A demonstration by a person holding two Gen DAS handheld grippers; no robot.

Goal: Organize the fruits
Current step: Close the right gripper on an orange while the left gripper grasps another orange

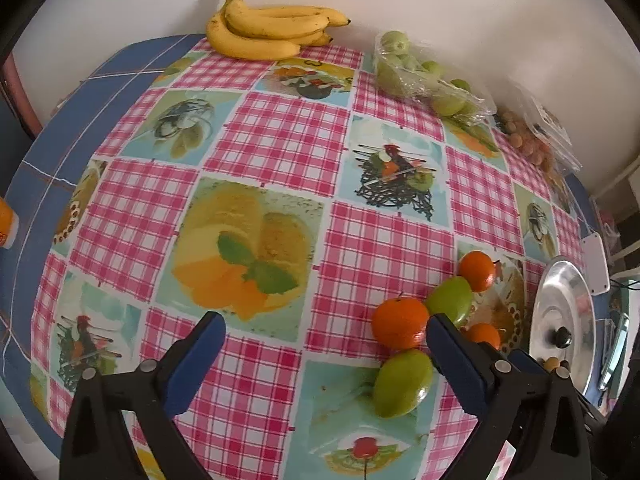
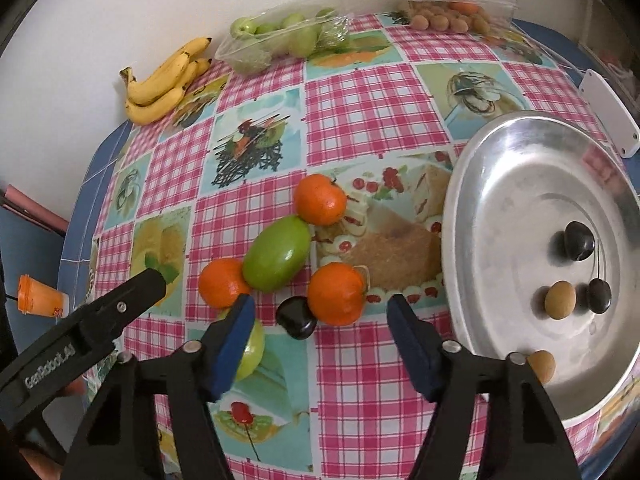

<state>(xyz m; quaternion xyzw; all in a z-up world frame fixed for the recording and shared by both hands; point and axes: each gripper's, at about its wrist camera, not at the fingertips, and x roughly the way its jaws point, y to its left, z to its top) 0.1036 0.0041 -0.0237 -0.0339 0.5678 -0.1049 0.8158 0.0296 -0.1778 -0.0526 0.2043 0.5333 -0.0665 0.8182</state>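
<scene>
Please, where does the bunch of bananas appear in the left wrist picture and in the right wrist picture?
Left wrist view: the bunch of bananas lies at the top centre, at the table's far edge by the wall.
Right wrist view: the bunch of bananas lies at the upper left, by the wall.
Shared landmark: the clear pack of green fruits sits right of the bananas.

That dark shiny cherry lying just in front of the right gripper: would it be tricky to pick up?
Probably a little. The cherry looks round and glossy, so it may slip or roll between the open right gripper fingers. It looks small and likely soft, so a hard squeeze could bruise it. It touches an orange, which might get nudged.
</scene>
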